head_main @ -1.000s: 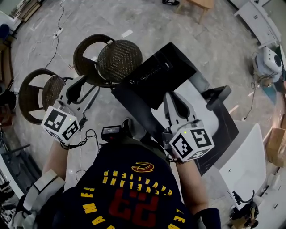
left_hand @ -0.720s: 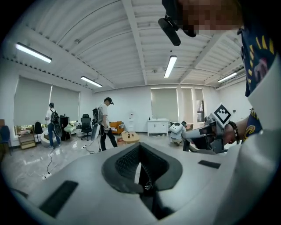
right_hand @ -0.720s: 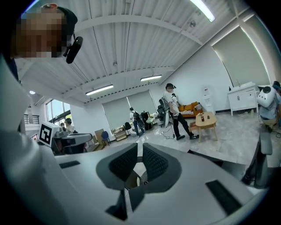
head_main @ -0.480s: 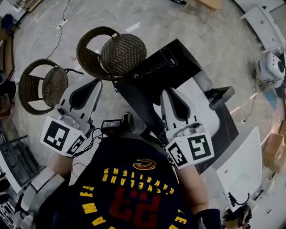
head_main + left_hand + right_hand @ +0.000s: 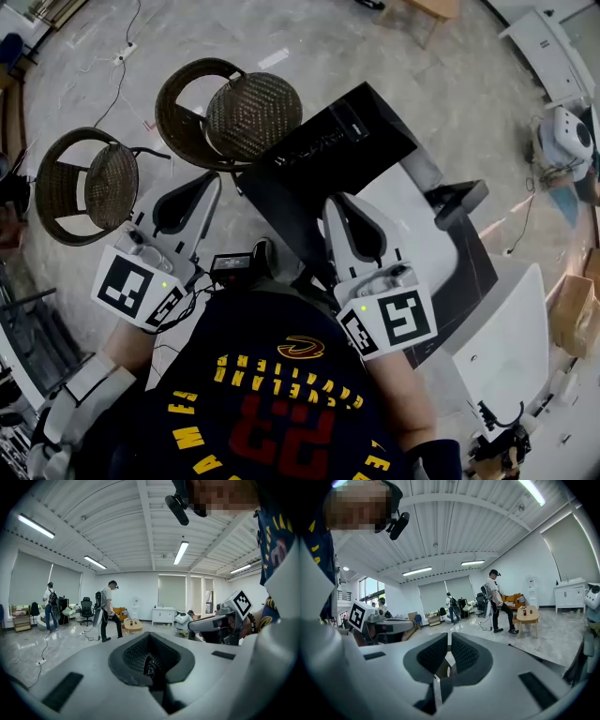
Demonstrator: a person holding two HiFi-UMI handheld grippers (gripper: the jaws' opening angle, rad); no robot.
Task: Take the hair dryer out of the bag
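Left gripper point(image 5: 208, 183), jaws shut and empty, and right gripper point(image 5: 337, 206), jaws a narrow slit apart and empty, hover with the black bag point(image 5: 337, 141) just ahead, hair dryer unseen; any grasp would likely need wider jaws.

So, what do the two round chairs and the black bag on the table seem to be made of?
Left chair and right chair: woven wicker or rattan, dark brown and matte; the criss-cross weave shows on the seats and backs. Black bag: probably stiff coated paper or card, slightly glossy, judging by its flat faces, sharp edges and pale print; this is not certain.
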